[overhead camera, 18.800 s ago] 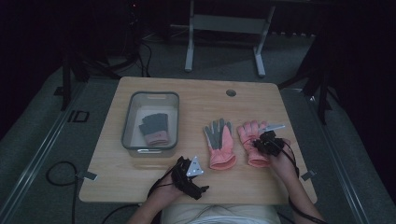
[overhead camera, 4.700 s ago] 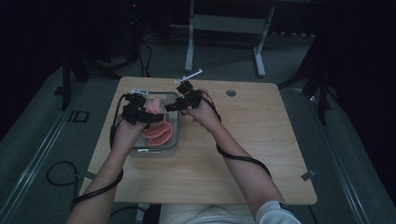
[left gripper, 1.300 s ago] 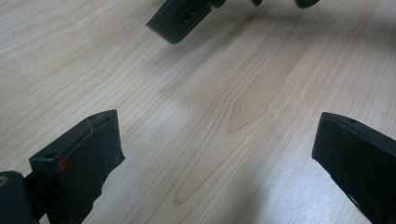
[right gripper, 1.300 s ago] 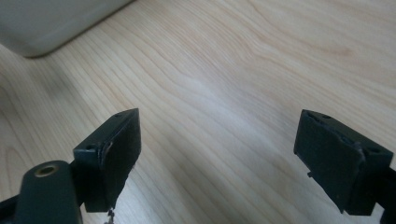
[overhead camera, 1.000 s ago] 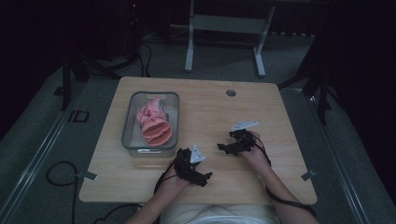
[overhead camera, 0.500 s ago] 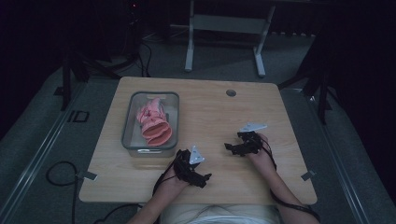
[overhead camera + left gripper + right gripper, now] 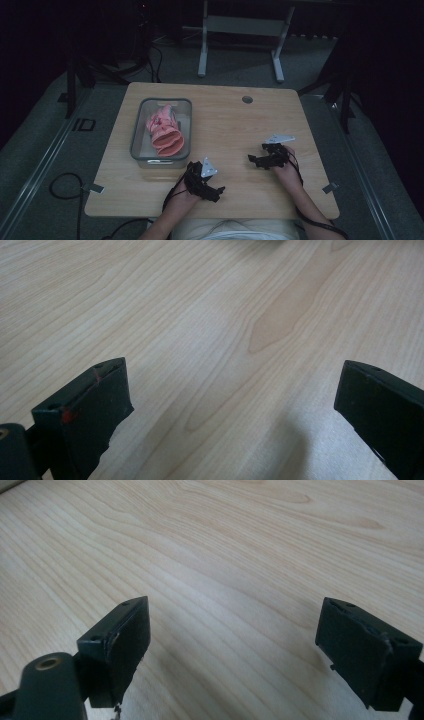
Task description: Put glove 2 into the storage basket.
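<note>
Both grippers, left (image 7: pixel 216 190) and right (image 7: pixel 254 159), are resting wide apart and empty near the tabletop's (image 7: pixel 235 122) front edge; gloves (image 7: pixel 164 131) are lying in the bin (image 7: pixel 138 131), so parking gently suffices.

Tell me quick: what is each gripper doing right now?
Left gripper: open, holding nothing, over bare table.
Right gripper: open, holding nothing, over bare table.
</note>
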Demonstrator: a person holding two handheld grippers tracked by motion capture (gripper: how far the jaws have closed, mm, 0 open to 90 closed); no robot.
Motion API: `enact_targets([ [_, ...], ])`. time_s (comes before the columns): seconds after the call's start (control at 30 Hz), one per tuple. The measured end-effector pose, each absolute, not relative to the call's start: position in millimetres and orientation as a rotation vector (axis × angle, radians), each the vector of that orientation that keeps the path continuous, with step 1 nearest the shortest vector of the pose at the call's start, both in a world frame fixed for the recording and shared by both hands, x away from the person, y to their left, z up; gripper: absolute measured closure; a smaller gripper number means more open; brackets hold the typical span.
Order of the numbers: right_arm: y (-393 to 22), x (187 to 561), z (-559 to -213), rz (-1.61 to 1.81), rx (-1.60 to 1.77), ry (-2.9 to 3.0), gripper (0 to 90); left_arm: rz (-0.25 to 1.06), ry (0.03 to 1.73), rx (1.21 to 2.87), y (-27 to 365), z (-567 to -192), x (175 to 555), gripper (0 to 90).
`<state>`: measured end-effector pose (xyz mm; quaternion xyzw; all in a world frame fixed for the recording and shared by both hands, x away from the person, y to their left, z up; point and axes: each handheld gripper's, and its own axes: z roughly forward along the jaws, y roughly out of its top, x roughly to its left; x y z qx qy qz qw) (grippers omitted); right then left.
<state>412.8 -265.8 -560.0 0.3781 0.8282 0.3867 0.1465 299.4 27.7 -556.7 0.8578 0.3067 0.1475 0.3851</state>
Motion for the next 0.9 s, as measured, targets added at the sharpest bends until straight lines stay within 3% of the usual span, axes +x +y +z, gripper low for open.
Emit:
enact_targets([
  [0.9, -280, 410, -561, 1.106, 1.148, 2.321, 14.1, 0.366, 0.777, 2.172, 34, -560, 296, 1.2],
])
